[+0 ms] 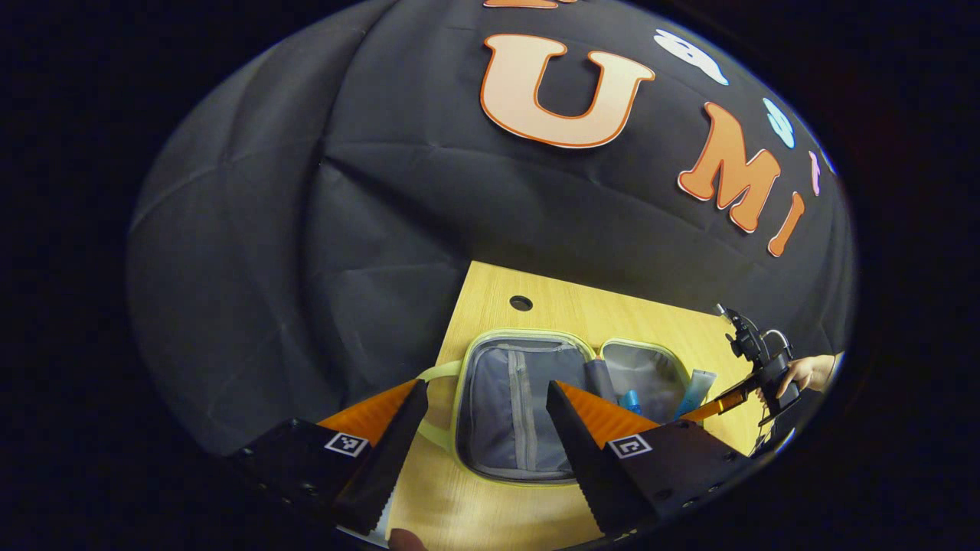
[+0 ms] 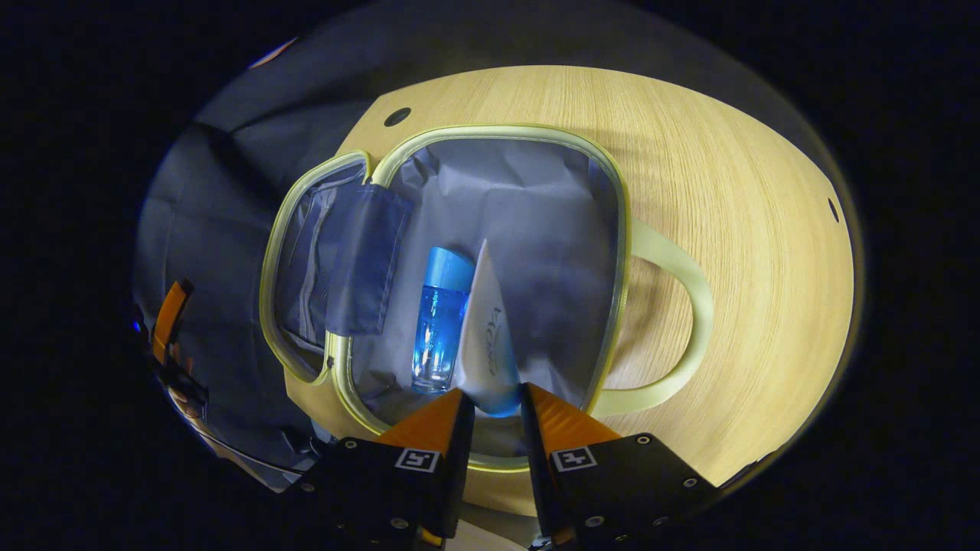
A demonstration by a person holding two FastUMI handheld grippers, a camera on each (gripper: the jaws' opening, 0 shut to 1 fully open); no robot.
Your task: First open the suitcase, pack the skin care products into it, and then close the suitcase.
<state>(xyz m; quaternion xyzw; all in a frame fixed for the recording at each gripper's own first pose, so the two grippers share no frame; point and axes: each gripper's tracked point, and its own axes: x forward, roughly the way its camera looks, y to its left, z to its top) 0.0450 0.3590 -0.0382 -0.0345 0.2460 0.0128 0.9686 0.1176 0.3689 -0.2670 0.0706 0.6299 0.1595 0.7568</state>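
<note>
Right gripper view looks down into the open suitcase (image 2: 536, 222), which lies flat on the wooden counter (image 2: 750, 229) with its pale green rim and a looped handle (image 2: 674, 321) on the right. Inside the grey lining, a blue bottle (image 2: 438, 321) lies next to a white tube (image 2: 486, 337). The right gripper (image 2: 494, 405) has its jaws clamped on the tube's wide blue end, the tube's narrow tip pointing away over the lining. The lid half (image 2: 321, 260) with its pocket lies open to the left.

Left gripper view shows the left gripper (image 1: 482, 428) held above the near edge of the counter, jaws wide apart with nothing between them. Beyond them the suitcase sits open, and farther right a hand (image 1: 804, 373) holds the other gripper over the case.
</note>
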